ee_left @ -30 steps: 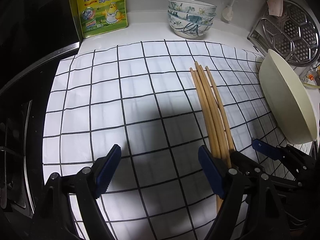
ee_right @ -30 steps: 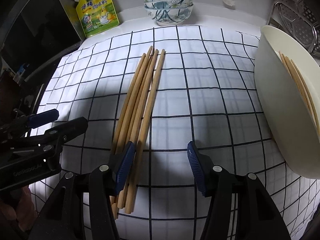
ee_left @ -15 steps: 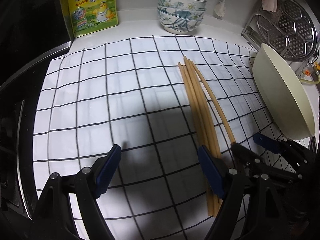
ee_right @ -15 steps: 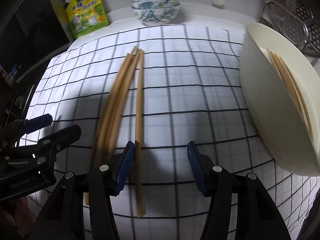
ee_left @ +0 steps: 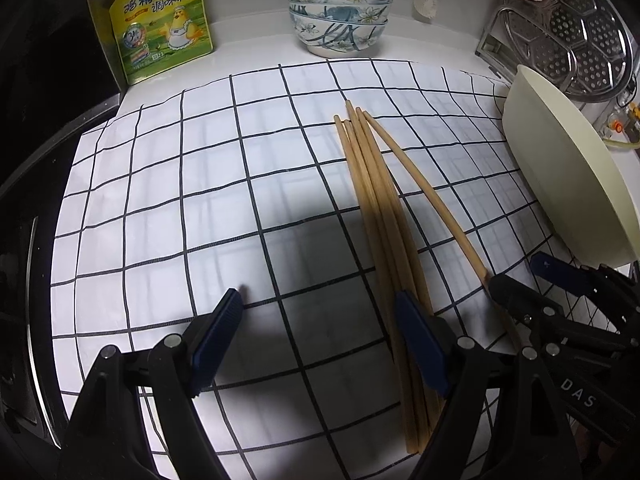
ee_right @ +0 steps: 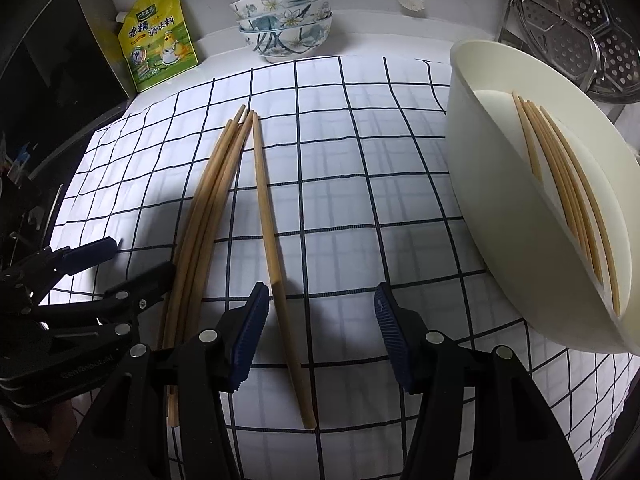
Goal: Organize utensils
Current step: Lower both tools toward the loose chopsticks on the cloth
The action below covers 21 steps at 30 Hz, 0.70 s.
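Several wooden chopsticks [ee_left: 376, 208] lie bundled on the checked cloth [ee_left: 200, 200]; they also show in the right wrist view [ee_right: 204, 216]. One chopstick [ee_right: 272, 240] lies apart from the bundle, between the jaws of my right gripper [ee_right: 316, 336], which is open around its near end. It also shows in the left wrist view [ee_left: 432, 200]. My left gripper [ee_left: 320, 340] is open and empty, its right finger beside the bundle. The cream tub [ee_right: 500, 216] at the right holds several chopsticks [ee_right: 568, 200].
A yellow seasoning pouch [ee_left: 160, 20] and stacked floral bowls [ee_left: 340, 12] stand at the back. A metal steamer rack [ee_left: 572, 28] stands behind the tub [ee_left: 568, 176]. A dark stove edge [ee_left: 24, 240] borders the cloth's left side.
One chopstick has been pushed away from the bundle to the right. My right gripper has shifted right so this single chopstick now lies between its open jaws.
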Motion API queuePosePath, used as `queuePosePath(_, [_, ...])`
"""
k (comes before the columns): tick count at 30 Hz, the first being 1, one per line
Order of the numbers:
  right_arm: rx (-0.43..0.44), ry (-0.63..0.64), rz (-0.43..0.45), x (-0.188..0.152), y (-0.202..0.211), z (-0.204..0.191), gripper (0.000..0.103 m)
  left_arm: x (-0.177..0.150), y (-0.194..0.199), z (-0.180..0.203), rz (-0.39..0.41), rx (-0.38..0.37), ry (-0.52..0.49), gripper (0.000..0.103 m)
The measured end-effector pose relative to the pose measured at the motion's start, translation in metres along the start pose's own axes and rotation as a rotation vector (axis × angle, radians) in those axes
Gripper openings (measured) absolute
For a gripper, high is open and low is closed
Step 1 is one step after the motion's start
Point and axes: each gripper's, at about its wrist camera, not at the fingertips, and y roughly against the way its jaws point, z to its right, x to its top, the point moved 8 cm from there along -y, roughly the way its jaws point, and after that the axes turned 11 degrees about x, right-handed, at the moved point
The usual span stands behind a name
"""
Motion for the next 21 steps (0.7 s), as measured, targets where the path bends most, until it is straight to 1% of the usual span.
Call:
queuePosePath(2, [0.003,-0.003,0.001,0.0,0.001,0.0,0.053,0.0,0.0,0.0,0.002,0.007,-0.003,0.079])
queuePosePath(5, [0.007,0.0,-0.002,0.0,0.001,0.0,0.053,0.001,0.0,-0.002,0.011,0.05,-0.018,0.08])
queuePosePath(6, [0.007,0.001,-0.002,0.001,0.0,0.0,0.053,0.001,-0.001,-0.003,0.009,0.071,-0.03,0.08])
queuePosePath(8, [0.008,0.005,-0.003,0.002,0.0,-0.002,0.053,-0.002,-0.004,-0.005,-0.005,0.086,-0.041,0.081])
queuePosePath(15, [0.009,0.022,-0.004,0.003,-0.001,-0.004,0.053,-0.004,-0.003,-0.024,0.001,0.107,0.002,0.08])
queuePosePath(17, [0.006,0.025,-0.01,0.003,-0.004,-0.004,0.053,-0.003,-0.005,-0.028,-0.007,0.101,0.021,0.08])
queuePosePath(21, [0.004,0.038,-0.018,0.006,-0.01,-0.005,0.053,0.005,-0.008,-0.026,-0.003,0.091,0.028,0.08])
